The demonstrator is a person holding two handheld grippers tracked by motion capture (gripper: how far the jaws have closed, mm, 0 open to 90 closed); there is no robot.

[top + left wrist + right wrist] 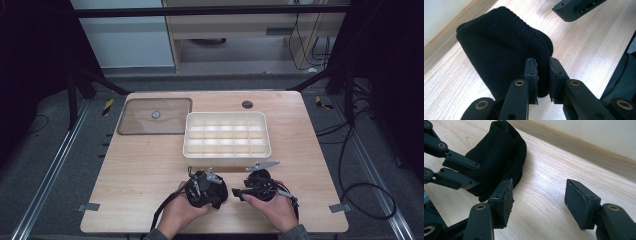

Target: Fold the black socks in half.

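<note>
Left hand: held at about 6 o'clock on the table, near the front edge, palm wrapped around the left gripper [220,192]; the gripper is pointed toward 3 o'clock.
Left jaws: clenched on a fold of the black knitted cloth [499,50]; in the left gripper view the fabric is seen pinched between both pads.
Right hand: placed just beside the left one, toward 5 o'clock, with the right gripper [239,192] pointed toward 9 o'clock, facing the other gripper.
Right jaws: released and spread wide; in the right gripper view bare wood is seen between the pads, nothing is gripped, and the cloth is set just off the left pad.
Cloth, look: black, ribbed knit, folded or bunched into a thick soft roll with a rounded edge; no pattern can be made out.
Cloth, place: lying on the wood at 6 o'clock, between the two grippers, just in front of the white tray.
Surface: light wooden table [140,170], grain visible.
On the table: a white compartment tray [189,131] at the centre; a clear brown-tinted lid [135,125] lying flat at 10 o'clock; a small dark round disc [247,104] at 12 o'clock.
Room: grey floor, dark frame bars, cables at 3 o'clock, pale cabinets beyond the far edge.
</note>
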